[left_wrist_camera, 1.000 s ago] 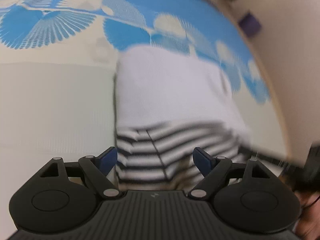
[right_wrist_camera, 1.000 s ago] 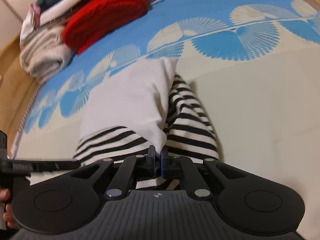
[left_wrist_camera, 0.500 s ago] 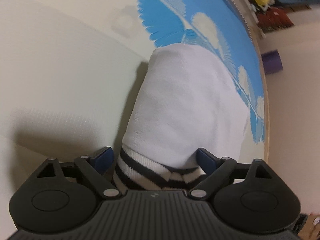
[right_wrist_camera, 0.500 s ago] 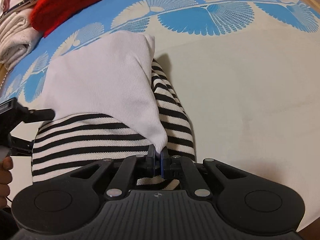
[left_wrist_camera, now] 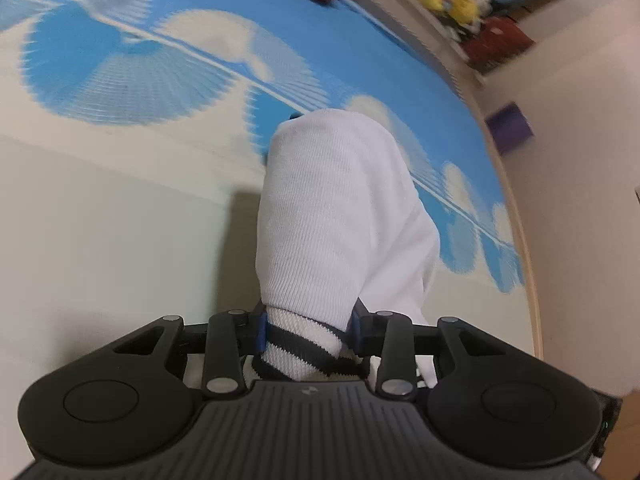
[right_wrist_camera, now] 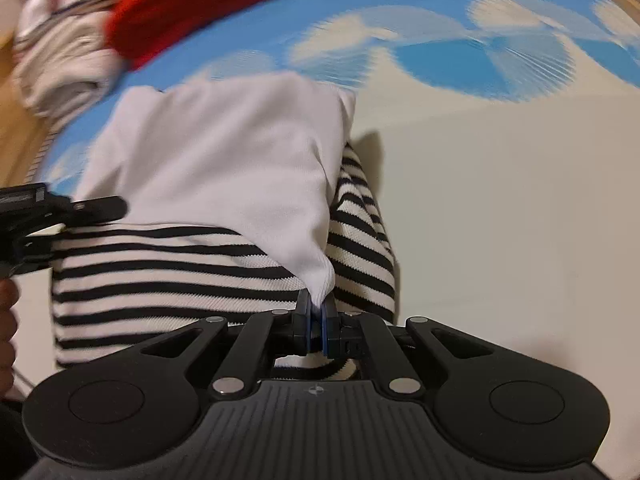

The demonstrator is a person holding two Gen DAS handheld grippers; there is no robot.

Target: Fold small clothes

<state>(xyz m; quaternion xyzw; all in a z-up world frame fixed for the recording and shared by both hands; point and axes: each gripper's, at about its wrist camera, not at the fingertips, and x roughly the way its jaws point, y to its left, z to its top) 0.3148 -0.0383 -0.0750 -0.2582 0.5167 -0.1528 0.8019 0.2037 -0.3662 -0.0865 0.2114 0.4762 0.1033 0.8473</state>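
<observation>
— Tongs, left [left_wrist_camera: 308, 330]?
— Mine, clamped on the garment's [right_wrist_camera: 224, 184] striped edge.
— Right tongs [right_wrist_camera: 318, 320]?
— Pinching its white corner.
— Garment's place?
— On my blue-and-cream cloth [right_wrist_camera: 500, 200], near a red knit [right_wrist_camera: 192, 12].

Left gripper [left_wrist_camera: 307, 330] fingers, wide apart before, now closed onto striped garment [left_wrist_camera: 296, 354] edge.

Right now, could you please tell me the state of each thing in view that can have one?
Left gripper: jaws shut on the garment's striped edge.
Right gripper: jaws shut on a white corner of the garment.
Garment: partly folded, white over stripes, pinched at two spots.
Red knit: bundled at the mat's far edge, blurred.
</observation>
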